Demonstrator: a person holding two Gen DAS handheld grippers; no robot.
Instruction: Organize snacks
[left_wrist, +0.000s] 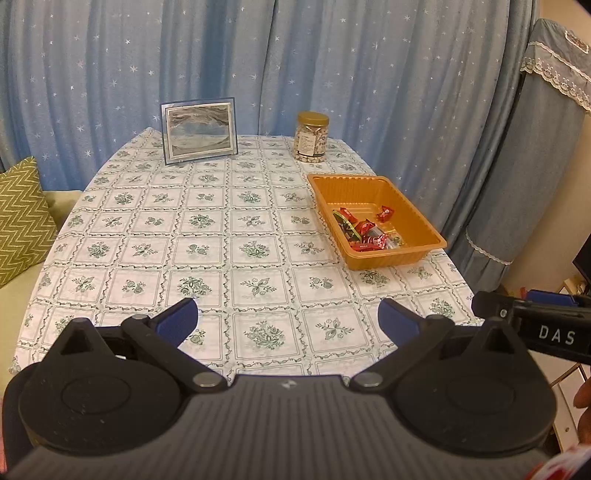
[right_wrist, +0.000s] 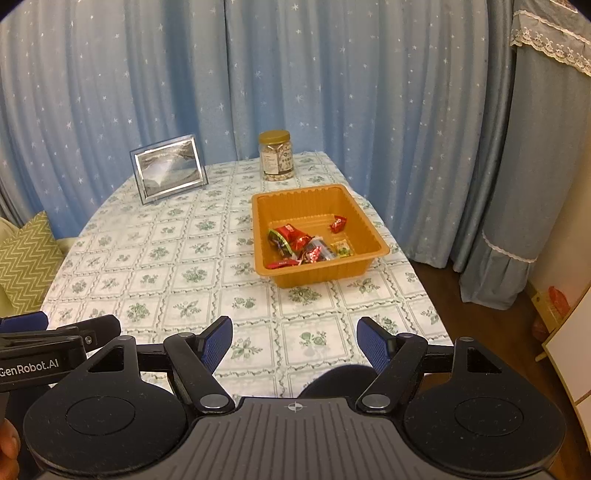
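1. Two views show the same table. From the left wrist, the left gripper (left_wrist: 288, 321) hangs over the near edge of the tablecloth (left_wrist: 207, 236), its blue pads (left_wrist: 177, 319) spread wide with nothing between them. The orange tray (left_wrist: 424, 225) sits well ahead toward the right side, holding the wrapped snacks (left_wrist: 364, 230) bunched in its near half. A nut jar (left_wrist: 312, 136) stands behind the tray, and a picture frame (left_wrist: 199, 131) is at the far left. Judged risk: the tray looks light, so a reach into it could nudge it toward the right table edge nearby.

2. From the right wrist, the right gripper (right_wrist: 293, 343) also stands open and empty above the cloth, touching nothing. The tray (right_wrist: 369, 236) lies ahead, clearly apart from the jaws. No loose snacks show on the cloth, so sorting looks largely done. Judged risk: thin, crinkly wrappers may slip from the pads, or two may be pinched together where they overlap.
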